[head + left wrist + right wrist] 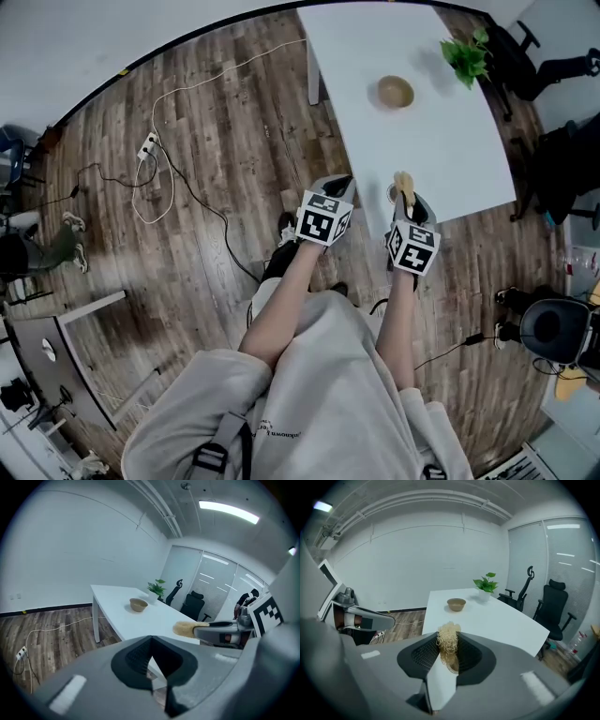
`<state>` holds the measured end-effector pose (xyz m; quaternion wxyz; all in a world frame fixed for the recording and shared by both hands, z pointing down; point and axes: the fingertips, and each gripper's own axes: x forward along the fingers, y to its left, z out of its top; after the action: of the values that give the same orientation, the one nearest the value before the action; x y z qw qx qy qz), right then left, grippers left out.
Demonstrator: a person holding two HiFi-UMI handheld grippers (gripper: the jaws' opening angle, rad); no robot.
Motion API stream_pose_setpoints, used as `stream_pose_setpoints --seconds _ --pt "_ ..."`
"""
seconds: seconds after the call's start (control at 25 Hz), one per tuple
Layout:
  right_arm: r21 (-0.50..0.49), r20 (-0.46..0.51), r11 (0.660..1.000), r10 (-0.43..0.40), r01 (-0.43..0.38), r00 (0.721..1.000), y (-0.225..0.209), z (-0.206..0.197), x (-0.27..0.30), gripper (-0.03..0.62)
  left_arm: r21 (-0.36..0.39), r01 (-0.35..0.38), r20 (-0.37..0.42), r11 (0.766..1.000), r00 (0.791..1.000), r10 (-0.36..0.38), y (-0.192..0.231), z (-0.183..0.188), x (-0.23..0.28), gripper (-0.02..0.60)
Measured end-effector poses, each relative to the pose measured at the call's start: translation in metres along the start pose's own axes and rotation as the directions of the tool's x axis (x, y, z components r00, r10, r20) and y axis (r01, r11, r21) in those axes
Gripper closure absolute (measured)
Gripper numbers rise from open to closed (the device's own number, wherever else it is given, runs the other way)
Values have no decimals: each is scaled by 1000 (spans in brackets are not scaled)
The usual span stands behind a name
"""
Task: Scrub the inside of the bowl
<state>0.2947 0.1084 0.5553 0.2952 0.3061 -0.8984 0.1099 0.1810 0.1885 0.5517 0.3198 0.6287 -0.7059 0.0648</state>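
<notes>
Pinching tan fibrous scrub pad [448,637]: R gripper [447,656]. L gripper [151,665] jaws together, empty, clear only in its own view. Round tan bowl [395,91] sits apart on white table [450,150].

The bowl [396,92] is too small in the head view to read its inside. The scrubber [448,634] loses its lower end between the jaws of the right gripper [447,657]. In the left gripper view, that gripper runs off the right edge.
</notes>
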Motion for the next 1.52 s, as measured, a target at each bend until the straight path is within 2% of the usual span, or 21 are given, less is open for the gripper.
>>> stream_pose_setpoints --seconds 0.28,0.4,0.6,0.76,0.96,1.08,1.2,1.36,1.52 --pt "80 -43 994 -69 73 997 1 17 36 474 7 71 -74 997 995 -70 47 22 25 581" --pt "133 -33 985 -102 106 994 9 34 53 473 37 111 -102 993 989 -107 65 37 29 581" --pt "140 -1 983 -120 119 993 32 67 76 473 64 161 -102 985 983 -154 97 61 28 581" --pt "147 15 981 -131 127 991 40 81 95 471 90 138 -85 986 988 -130 138 78 24 581" --pt "157 21 978 -144 139 989 41 98 115 471 38 75 -33 996 997 -73 198 103 13 581" --pt "163 17 975 -153 149 988 35 107 135 471 7 47 -25 999 999 -46 227 114 20 581" --pt "162 7 973 -170 166 985 28 116 151 471 12 47 -40 999 998 -47 240 124 32 581" --pt "201 -14 945 -259 257 966 -11 133 159 471 54 91 -75 994 993 -87 247 147 61 581" --pt "274 -22 911 -315 308 949 -48 149 167 471 88 161 -131 983 980 -149 245 166 103 581"
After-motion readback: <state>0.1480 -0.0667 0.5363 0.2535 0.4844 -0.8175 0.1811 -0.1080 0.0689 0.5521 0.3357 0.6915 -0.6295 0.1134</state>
